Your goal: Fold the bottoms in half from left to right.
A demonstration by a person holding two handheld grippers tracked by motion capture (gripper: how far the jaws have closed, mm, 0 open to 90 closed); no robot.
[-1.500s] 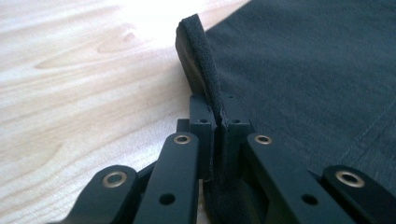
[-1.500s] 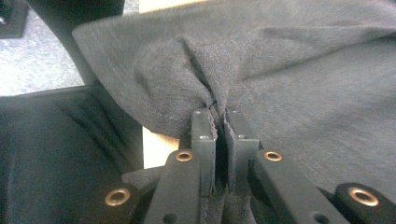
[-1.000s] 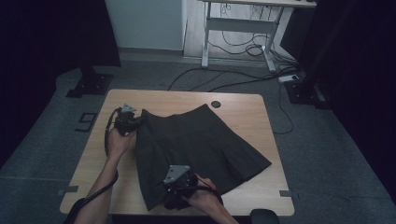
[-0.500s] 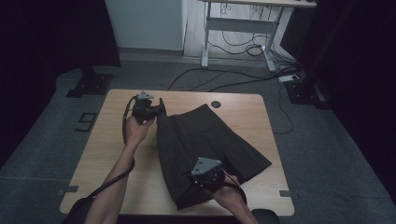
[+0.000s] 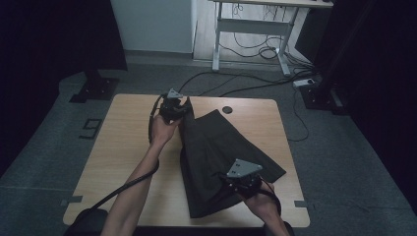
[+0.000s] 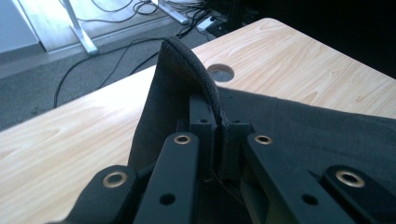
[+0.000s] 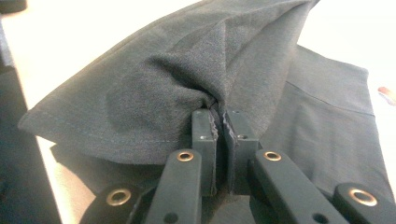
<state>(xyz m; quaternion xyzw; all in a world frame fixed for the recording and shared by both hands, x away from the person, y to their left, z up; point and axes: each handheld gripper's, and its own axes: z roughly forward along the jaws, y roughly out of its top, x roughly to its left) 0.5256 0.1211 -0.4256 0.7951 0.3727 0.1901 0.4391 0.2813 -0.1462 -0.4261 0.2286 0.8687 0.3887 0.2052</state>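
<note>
Table (image 5: 123, 147): pale wood; a round hole (image 5: 226, 109) near its far edge
Cloth (image 5: 221, 152): dark, folded; spread over the table's middle and right half, running from near the hole to the near edge; one far corner lifted off the table
Left gripper (image 5: 183, 104): at the cloth's far corner, left of the hole; jaws clamped on the raised fold of cloth (image 6: 187, 65)
Right gripper (image 5: 235, 186): by the table's near edge; jaws pinched tight on a bunched cloth edge (image 7: 219, 70)
</note>
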